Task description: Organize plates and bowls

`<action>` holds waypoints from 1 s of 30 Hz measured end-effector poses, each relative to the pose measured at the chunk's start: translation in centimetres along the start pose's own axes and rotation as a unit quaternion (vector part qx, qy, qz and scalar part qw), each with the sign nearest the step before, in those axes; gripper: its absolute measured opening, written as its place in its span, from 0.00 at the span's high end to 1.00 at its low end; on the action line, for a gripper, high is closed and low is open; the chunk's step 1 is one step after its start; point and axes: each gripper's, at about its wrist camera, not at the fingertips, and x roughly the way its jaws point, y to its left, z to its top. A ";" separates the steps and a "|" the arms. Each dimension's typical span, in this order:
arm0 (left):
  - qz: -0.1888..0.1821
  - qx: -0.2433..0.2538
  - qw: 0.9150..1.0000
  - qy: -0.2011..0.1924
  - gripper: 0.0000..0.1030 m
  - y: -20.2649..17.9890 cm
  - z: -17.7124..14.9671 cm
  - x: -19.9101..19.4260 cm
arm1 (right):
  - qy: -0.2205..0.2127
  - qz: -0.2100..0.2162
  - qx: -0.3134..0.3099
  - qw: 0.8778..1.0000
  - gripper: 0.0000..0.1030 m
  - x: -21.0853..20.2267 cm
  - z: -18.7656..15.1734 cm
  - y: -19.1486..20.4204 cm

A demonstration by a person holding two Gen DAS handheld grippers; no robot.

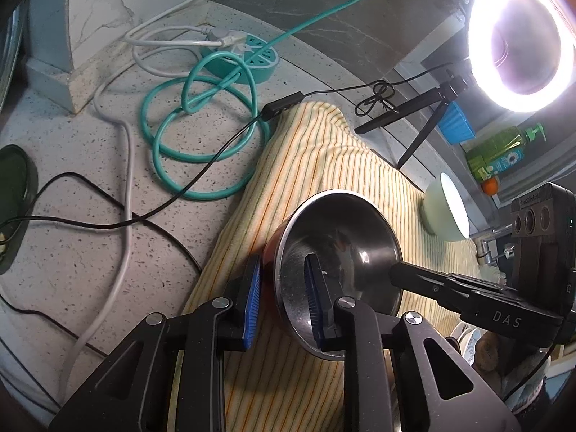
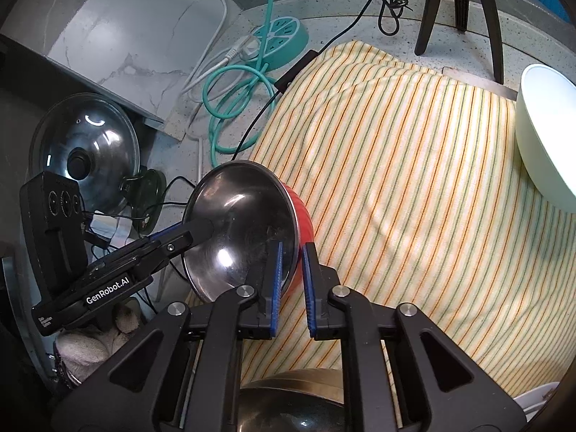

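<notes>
A steel bowl with a red outside [image 1: 345, 248] [image 2: 244, 216] is held tilted above a yellow striped cloth [image 1: 309, 165] [image 2: 414, 180]. My left gripper [image 1: 282, 298] straddles its rim, one blue pad inside and one outside, with a gap showing at the outer pad. My right gripper [image 2: 291, 280] is shut on the opposite rim, one pad inside, one on the red wall. A pale green bowl [image 1: 446, 208] [image 2: 547, 133] rests tilted on the cloth's far right.
A teal power strip [image 1: 248, 57] with coiled teal cable [image 1: 201, 133], white and black cords lie on the speckled counter. A ring light [image 1: 518, 36] on a tripod stands behind the cloth. A pot lid [image 2: 86, 151] is at left. Another steel bowl [image 2: 288, 403] sits below my right gripper.
</notes>
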 end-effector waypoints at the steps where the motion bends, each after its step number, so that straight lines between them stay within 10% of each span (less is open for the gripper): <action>1: -0.001 -0.001 1.000 0.000 0.79 -0.1 -0.1 -0.1 | -0.001 0.000 0.001 1.000 0.89 -0.1 -0.1 0.0; 30: -0.056 0.069 0.995 -0.034 0.79 -8.0 -4.1 -6.9 | -0.066 0.019 0.003 0.998 0.89 -12.2 -6.9 0.0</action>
